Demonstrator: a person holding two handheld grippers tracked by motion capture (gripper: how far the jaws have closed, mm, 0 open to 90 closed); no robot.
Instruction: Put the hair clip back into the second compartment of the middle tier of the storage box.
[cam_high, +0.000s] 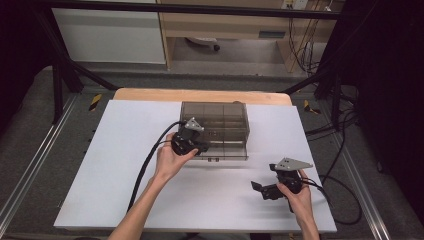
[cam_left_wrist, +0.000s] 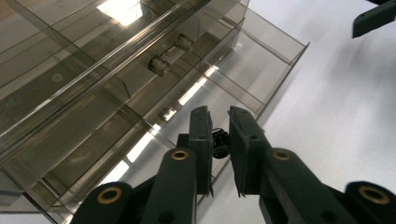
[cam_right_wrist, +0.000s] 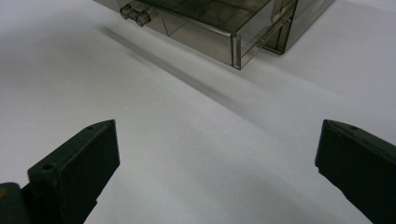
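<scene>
Drawer box (cam_high: 215, 125), smoky plastic, on white tabletop (cam_high: 125, 190); lower drawer (cam_left_wrist: 261, 60) open. Left gripper (cam_left_wrist: 220, 135): jaws pinching small black knob (cam_left_wrist: 220, 141) over drawer, apparently for stowing. Right gripper (cam_right_wrist: 217, 163): jaws spread, idle, clear of the work.

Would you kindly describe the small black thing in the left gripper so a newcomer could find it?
Start at the smoky clear drawer box on the white table. Over its open drawer, the left gripper pinches a small black knob-like piece, the only dark object against clear plastic.

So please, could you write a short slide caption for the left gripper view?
Left tool shut on a small black object above the open drawer of a smoky transparent drawer box.
</scene>
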